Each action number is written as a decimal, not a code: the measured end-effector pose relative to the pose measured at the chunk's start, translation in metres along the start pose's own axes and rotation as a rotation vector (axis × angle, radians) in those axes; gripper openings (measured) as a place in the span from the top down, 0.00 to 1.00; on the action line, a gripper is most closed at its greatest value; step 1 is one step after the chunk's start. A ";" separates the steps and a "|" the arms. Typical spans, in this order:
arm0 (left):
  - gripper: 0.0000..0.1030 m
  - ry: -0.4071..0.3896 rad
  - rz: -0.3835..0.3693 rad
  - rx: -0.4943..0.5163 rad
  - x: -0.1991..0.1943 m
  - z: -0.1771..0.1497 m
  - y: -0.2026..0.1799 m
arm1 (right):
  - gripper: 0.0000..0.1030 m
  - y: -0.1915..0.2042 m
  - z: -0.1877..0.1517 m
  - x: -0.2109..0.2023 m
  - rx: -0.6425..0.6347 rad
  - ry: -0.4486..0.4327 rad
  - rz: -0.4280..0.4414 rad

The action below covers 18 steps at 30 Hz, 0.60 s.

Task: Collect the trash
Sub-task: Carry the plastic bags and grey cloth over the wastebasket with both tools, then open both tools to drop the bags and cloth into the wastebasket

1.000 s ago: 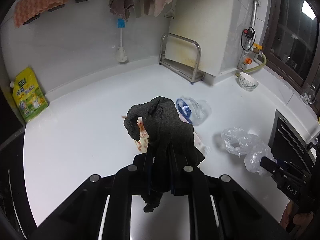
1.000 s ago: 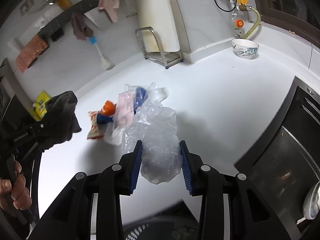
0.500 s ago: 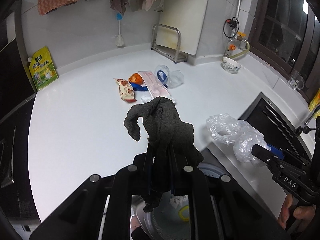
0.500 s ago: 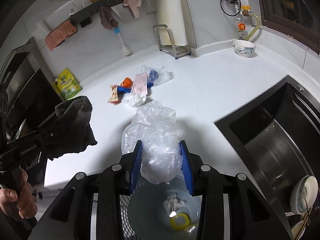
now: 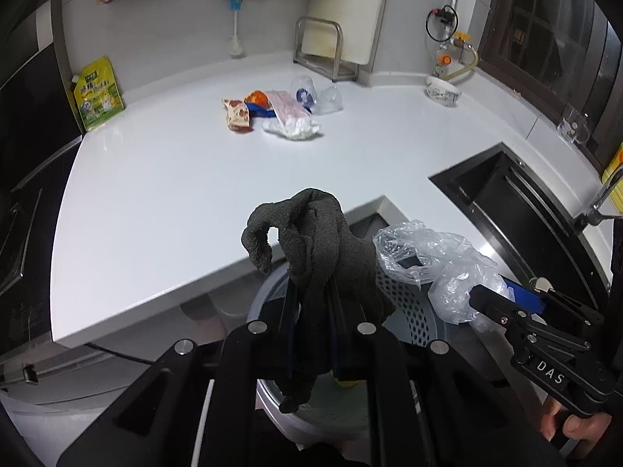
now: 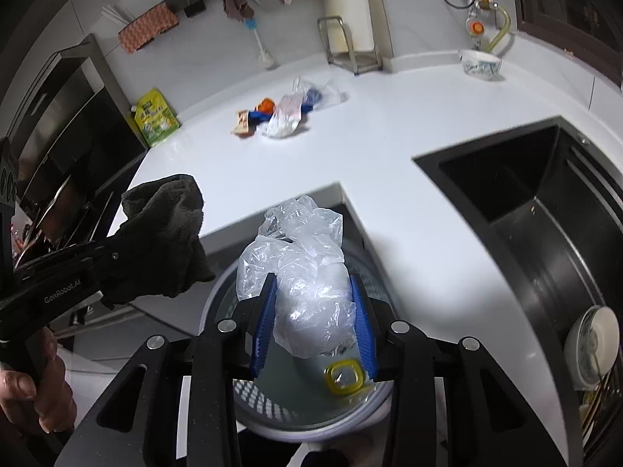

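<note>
The left gripper (image 5: 311, 303) is clamped nearly shut on a dark grey cloth (image 5: 311, 245), which bunches up above the fingers and hangs a tail below them. The right gripper (image 6: 315, 323) is partly open, its blue pads (image 6: 264, 323) pressing from both sides on a crumpled clear plastic bag (image 6: 300, 268). Both bundles hang over a round perforated trash bin (image 6: 272, 408) that sits on the floor just off the near edge of the white counter (image 5: 175, 194); a yellow-rimmed lid-like piece (image 6: 344, 377) lies inside the bin. In the left wrist view the bag sits just right of the cloth, almost touching it. Far across the counter lies the remaining heap of trash: a snack wrapper (image 5: 237, 114), an orange item (image 5: 257, 98), a pink packet (image 5: 286, 106), a white crumpled bag (image 5: 292, 128) and clear plastic with a blue print (image 5: 315, 95). It is well apart from both grippers, with bare counter between. To the right is a dark sink (image 6: 525, 183); a bowl (image 5: 443, 91) stands at the far right, a yellow-green pouch (image 5: 95, 95) at the far left.
</note>
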<state>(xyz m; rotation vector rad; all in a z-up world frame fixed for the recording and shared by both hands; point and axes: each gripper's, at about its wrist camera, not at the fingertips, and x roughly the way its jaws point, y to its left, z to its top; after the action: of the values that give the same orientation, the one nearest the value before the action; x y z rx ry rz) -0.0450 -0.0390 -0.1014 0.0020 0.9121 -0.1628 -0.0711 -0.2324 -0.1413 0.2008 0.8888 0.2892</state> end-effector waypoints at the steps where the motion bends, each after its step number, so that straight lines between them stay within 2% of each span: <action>1: 0.87 0.009 0.003 0.002 0.001 -0.004 -0.002 | 0.65 0.001 -0.003 0.001 -0.001 0.006 -0.001; 18: 0.87 0.154 0.021 0.005 0.063 -0.050 0.001 | 0.65 0.005 -0.038 0.052 -0.010 0.122 -0.052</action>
<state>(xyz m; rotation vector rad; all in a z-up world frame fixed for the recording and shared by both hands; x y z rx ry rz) -0.0464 -0.0430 -0.1814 0.0293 1.0651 -0.1475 -0.0711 -0.2084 -0.2017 0.1523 1.0117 0.2597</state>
